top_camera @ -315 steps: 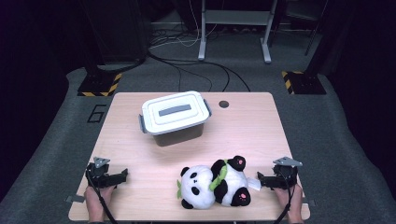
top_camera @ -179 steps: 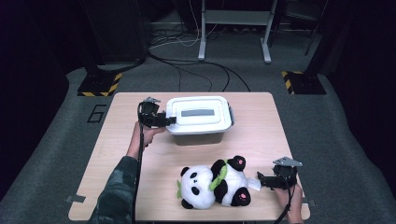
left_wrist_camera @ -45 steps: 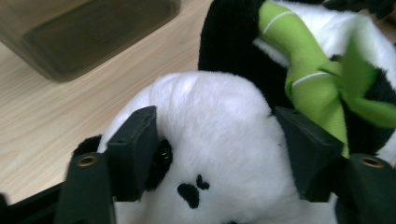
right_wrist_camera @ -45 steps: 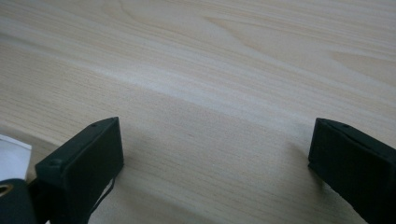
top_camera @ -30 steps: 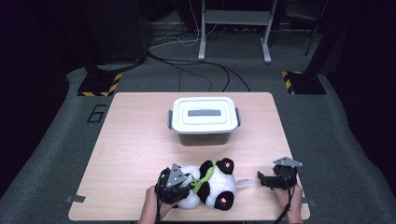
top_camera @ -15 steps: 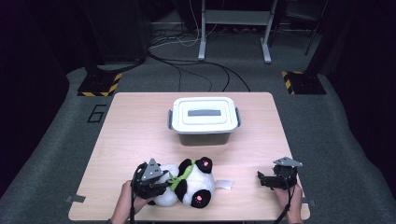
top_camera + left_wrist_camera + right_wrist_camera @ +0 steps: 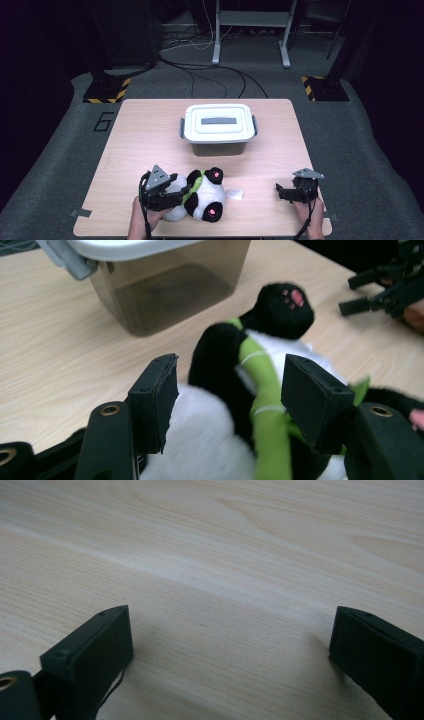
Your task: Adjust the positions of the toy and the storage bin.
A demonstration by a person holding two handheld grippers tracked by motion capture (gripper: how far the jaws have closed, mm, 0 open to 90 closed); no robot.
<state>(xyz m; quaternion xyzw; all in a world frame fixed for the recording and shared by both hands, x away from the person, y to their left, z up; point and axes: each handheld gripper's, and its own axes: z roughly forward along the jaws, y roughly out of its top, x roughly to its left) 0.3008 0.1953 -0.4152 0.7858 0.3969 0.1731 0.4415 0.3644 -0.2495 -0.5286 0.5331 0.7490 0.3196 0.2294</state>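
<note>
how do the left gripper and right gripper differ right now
The left gripper has the panda plush between its jaws, which have just been opening and stand clear of the fur; the right gripper has only bare table between its jaws.

The left gripper's jaws stand narrower; the right gripper's jaws are spread wide.

In the high view the left gripper sits at the panda near the table's front, the right gripper apart by the right edge.

Both have black jaws and are open.

Beyond my grippers, a pale wooden table (image 7: 135,130) stands on grey carpet (image 7: 60,150), with black cables (image 7: 210,75), a metal frame (image 7: 250,20) and hazard-striped plates (image 7: 107,92) in darkness.
</note>
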